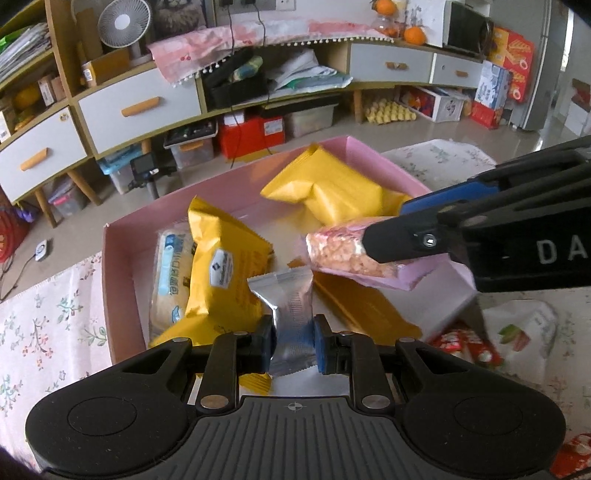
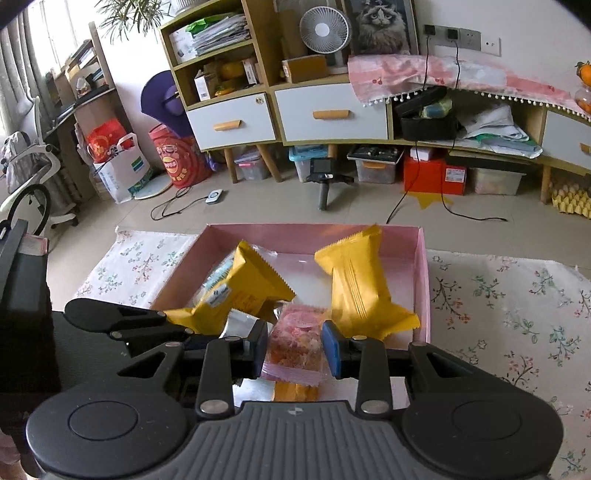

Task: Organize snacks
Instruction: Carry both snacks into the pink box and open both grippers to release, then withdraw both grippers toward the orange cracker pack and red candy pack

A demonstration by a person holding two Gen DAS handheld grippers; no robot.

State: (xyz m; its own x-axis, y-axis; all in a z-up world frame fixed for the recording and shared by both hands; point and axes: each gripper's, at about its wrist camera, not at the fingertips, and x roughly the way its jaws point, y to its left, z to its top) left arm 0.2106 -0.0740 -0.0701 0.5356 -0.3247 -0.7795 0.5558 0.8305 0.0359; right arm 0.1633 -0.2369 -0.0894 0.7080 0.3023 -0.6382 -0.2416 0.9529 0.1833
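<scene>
Pink box (image 2: 423, 280), open-topped, sits on a floral cloth (image 2: 517, 314) that covers the bench.

Left gripper (image 1: 294, 334): clenched on a silver packet (image 1: 286, 299), blue pads pressing its sides, held over the near part of the box.

Right gripper (image 2: 294, 345): clenched on a pink packet (image 2: 295, 343) of pale orange crackers, above the box's near right part. In the left view it enters from the right (image 1: 384, 236), with the packet (image 1: 343, 254) hanging from its tips, just beside the silver one.

In the box:
- yellow packet (image 1: 221, 266), left of centre, tilted, lying over a clear-wrapped blue-print packet (image 1: 171, 273) against the left wall
- second yellow packet (image 1: 325, 188), far right corner, crumpled
- third yellow packet (image 1: 364, 306), flat on the floor under the pink one

Edges and room: white box floor shows bare between the two upper yellow packets (image 2: 306, 269). Box walls are low. Cloth is bare to the right of the box in the right view. Red-printed wrappers (image 1: 465, 343) lie on the cloth outside the near right wall.

Room: tiled floor beyond the bench; cabinet with white drawers (image 2: 328, 114); fan (image 2: 325, 31) on top; storage bins beneath.
</scene>
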